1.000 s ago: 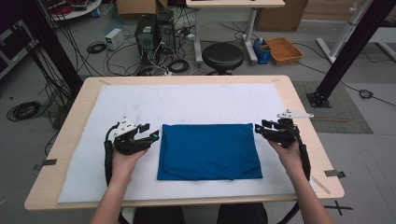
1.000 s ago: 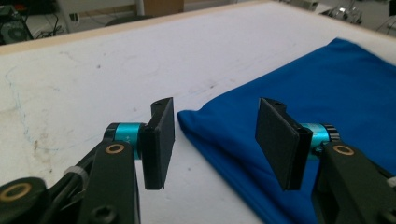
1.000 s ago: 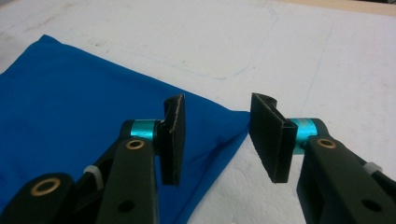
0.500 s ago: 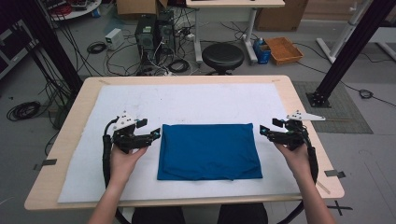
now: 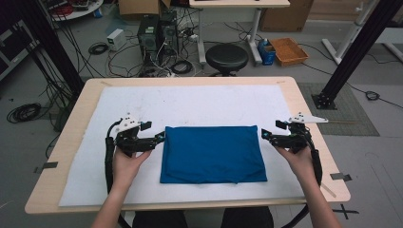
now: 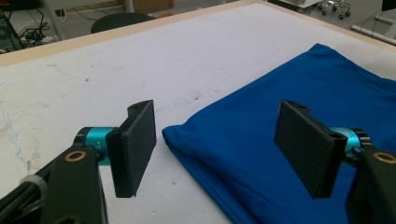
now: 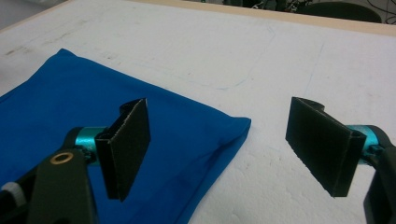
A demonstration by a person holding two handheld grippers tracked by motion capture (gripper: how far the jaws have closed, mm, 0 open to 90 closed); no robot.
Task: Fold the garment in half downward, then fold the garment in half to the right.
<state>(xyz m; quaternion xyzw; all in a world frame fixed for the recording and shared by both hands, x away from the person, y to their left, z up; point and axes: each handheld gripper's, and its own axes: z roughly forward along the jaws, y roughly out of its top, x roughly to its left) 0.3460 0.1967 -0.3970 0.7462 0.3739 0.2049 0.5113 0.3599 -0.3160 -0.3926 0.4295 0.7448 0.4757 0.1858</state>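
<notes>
Pale wood forms the table point(image 5: 309, 118), the largest item in the high view; a white mat point(image 5: 199, 102) covers nearly all of its top.

Blue folded cloth point(image 5: 212, 154) lies flat on the mat, just toward 6 o'clock of the mat's centre, its long sides running from 9 o'clock to 3 o'clock.

The left gripper point(image 5: 157, 139) sits at 9 o'clock of the cloth, just beside its far left corner, with the tips pointing toward 3 o'clock. In the left gripper view its jaws are spread wide and have just been opening. The cloth's corner point(image 6: 280, 140) lies on the mat between and below them. Neither pad presses on the fabric.

The right gripper point(image 5: 266, 137) sits at 3 o'clock of the cloth, just beside its far right corner, with the tips pointing toward 9 o'clock. In the right gripper view its jaws are likewise spread wide and have just been opening. The cloth's corner point(image 7: 140, 135) lies on the mat below the gap, and one pad hangs over the fabric. Nothing is pinched.

A hand holds each gripper from 6 o'clock.
</notes>
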